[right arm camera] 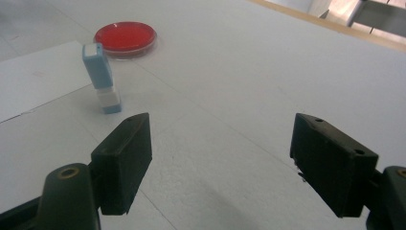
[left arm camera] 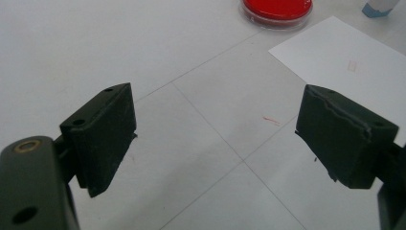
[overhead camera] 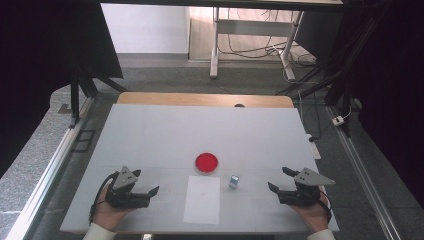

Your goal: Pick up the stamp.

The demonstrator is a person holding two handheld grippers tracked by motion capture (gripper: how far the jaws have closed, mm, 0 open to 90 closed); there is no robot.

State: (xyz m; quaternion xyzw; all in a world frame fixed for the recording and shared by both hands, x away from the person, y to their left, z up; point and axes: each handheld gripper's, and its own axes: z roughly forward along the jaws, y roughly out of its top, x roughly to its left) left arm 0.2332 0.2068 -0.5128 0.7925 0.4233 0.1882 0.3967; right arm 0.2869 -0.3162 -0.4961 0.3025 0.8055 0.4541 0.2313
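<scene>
The small blue-and-white stamp [overhead camera: 234,181] is stood upright at lower centre, between the white sheet [overhead camera: 202,199] and the right gripper [overhead camera: 279,182], below the red dish [overhead camera: 206,162]. Both grippers, left [overhead camera: 146,181] included, are held spread and empty, presumably for approach.

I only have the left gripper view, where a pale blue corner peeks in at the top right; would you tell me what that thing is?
Observer: It is a small blue-and-white rectangular plastic block, standing upright on its narrow end.
Operator: Thank you. Does it stand on the white paper sheet?
Observer: No, it stands on the bare white table just beside that sheet, on the side toward the right claw.
Operator: And is that claw ready for it?
Observer: Its jaws stand wide apart with nothing between them, and it sits short of the block, not touching it.
</scene>
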